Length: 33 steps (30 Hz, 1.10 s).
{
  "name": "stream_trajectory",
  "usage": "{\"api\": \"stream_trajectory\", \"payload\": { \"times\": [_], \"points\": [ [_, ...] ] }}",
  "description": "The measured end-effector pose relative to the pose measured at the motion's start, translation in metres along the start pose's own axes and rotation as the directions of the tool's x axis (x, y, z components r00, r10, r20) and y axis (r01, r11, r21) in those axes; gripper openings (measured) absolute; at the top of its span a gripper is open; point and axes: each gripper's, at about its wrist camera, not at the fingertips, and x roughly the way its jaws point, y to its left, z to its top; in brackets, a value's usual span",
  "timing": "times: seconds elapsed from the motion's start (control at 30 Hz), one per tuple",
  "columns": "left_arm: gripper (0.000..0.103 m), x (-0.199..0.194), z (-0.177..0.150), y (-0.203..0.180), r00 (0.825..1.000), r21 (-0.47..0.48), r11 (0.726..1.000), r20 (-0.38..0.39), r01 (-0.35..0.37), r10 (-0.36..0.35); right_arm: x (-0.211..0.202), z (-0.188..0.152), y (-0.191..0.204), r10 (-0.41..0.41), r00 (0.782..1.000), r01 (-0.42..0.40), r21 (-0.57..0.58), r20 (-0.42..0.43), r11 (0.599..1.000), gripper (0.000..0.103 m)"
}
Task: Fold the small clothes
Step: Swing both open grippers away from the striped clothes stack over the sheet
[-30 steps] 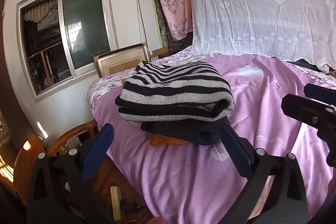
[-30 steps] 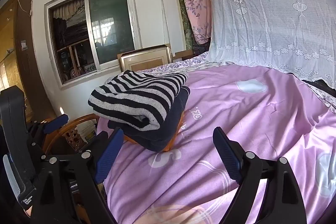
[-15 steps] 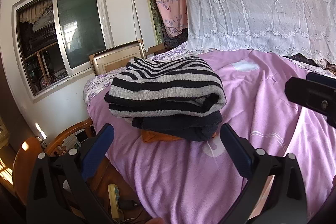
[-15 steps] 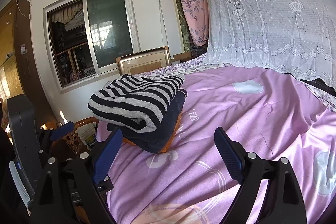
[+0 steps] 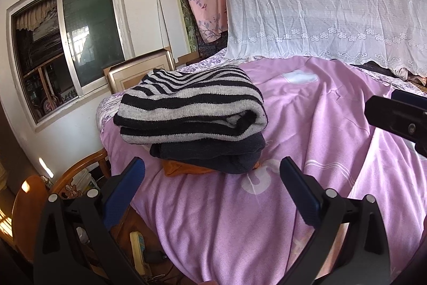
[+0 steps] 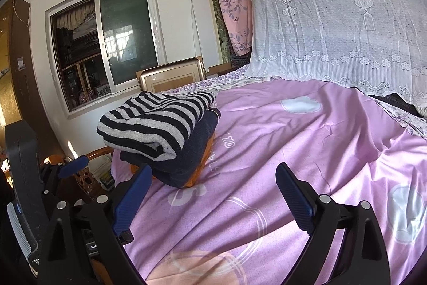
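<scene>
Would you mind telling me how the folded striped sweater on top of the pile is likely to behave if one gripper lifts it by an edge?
The striped sweater looks like soft, thick knit, so it would probably sag and unfold. It lies loose on the dark garment, so pushing it would likely slide it off.

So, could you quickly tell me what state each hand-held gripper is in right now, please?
Left hand-held gripper: open, holding nothing, short of the folded stack.
Right hand-held gripper: open, holding nothing.
</scene>
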Motion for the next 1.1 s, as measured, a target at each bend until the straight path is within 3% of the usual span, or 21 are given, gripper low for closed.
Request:
{"api": "stream_trajectory", "payload": {
  "times": [0.4,1.1],
  "points": [
    [0.098,-0.001,-0.002,-0.022,0.999,0.015,1.000,-0.025,0.021,-0.021,-0.007,-0.001,-0.029,0.008,1.000,-0.006,0.083,-0.025,0.997,0.096],
    [0.098,-0.009,-0.001,-0.038,0.999,0.026,0.999,-0.029,0.040,-0.039,-0.021,-0.013,-0.049,-0.062,0.998,0.064,0.044,-0.032,0.997,0.098]
  ]
}}
